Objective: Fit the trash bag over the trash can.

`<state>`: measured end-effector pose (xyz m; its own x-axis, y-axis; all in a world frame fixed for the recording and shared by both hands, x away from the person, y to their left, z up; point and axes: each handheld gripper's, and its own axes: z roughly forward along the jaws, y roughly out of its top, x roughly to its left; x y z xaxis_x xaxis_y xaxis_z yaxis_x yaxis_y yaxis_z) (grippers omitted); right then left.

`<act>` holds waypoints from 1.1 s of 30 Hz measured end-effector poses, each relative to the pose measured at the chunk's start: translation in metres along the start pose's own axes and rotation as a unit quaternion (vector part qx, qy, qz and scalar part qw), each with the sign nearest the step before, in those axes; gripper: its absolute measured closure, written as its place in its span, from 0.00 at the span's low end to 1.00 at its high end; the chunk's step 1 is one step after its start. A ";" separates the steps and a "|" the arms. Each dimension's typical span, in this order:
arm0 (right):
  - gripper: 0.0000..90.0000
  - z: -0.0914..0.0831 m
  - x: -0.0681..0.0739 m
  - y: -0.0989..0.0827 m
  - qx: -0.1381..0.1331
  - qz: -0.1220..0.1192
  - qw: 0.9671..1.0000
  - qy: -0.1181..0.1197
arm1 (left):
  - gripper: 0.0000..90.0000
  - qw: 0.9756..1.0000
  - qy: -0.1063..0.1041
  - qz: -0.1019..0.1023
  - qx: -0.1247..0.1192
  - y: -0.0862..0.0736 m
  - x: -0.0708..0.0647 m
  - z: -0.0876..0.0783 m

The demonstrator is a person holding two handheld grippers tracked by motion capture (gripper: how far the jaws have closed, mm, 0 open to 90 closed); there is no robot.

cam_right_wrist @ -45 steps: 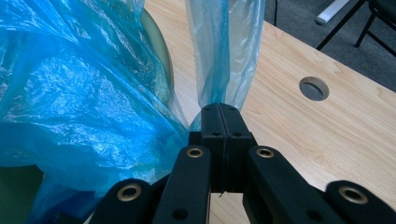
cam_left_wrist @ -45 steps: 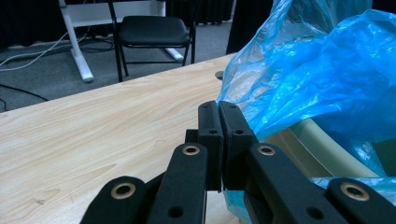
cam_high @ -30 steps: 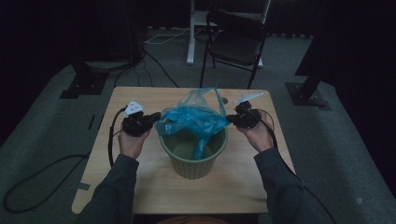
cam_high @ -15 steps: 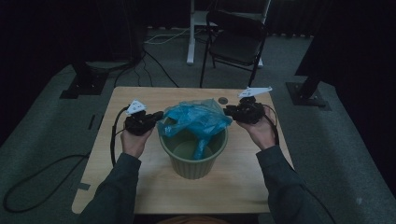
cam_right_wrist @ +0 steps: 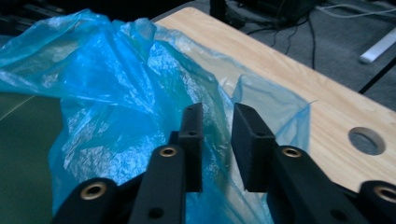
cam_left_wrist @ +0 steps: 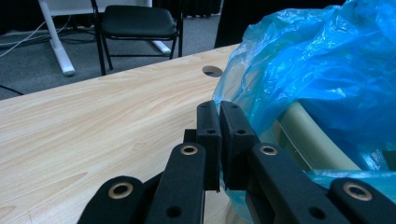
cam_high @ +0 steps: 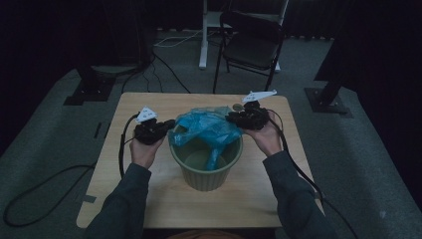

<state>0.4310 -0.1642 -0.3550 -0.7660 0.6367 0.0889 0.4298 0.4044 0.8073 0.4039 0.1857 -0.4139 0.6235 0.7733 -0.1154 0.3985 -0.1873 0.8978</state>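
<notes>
A pale green bin (cam_high: 206, 174) stands mid-table with a crumpled blue plastic bag (cam_high: 206, 127) draped over its mouth. My left gripper (cam_high: 169, 124) sits at the bag's left edge. In the left gripper view its jaws (cam_left_wrist: 219, 109) are pressed together, with the blue bag (cam_left_wrist: 317, 60) and the bin's rim (cam_left_wrist: 308, 135) right beside them and the film apparently pinched. My right gripper (cam_high: 230, 118) is at the bag's far right edge. Its jaws (cam_right_wrist: 217, 114) have just been opening and stand apart, with bag film (cam_right_wrist: 116, 93) showing in the gap, unpressed.
The wooden table (cam_high: 149, 194) has a round hole (cam_right_wrist: 366, 140) near its far edge. A black chair (cam_high: 251, 47) and a white desk leg (cam_high: 203, 35) stand behind the table. Cables trail from both grippers and across the dark floor.
My right gripper has let go of the bag, opened, and risen slightly toward the far right. The bag's raised peak has slumped lower over the bin. The left hand kept still.
</notes>
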 end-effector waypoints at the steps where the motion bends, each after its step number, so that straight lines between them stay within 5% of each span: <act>1: 0.87 0.000 0.000 0.000 0.001 -0.002 1.000 -0.001 | 0.97 1.000 0.000 0.000 0.001 0.000 0.000 0.000; 6: 1.00 -0.001 -0.001 0.000 0.008 -0.005 1.000 -0.003 | 0.97 1.000 -0.001 0.000 0.005 -0.001 0.000 0.004; 18: 1.00 -0.002 -0.004 -0.003 0.028 0.002 0.999 -0.042 | 0.96 1.000 -0.003 -0.011 0.008 -0.003 0.001 0.012; 33: 1.00 0.001 -0.015 -0.030 0.057 0.026 0.997 -0.039 | 0.96 0.999 -0.013 -0.017 0.031 -0.018 0.000 0.017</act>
<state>0.4298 -0.1851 -0.3810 -0.7041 0.7056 0.0801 0.5231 0.4391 0.7304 0.4086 0.1788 -0.4376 0.6260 0.7639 -0.1566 0.4592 -0.1989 0.8658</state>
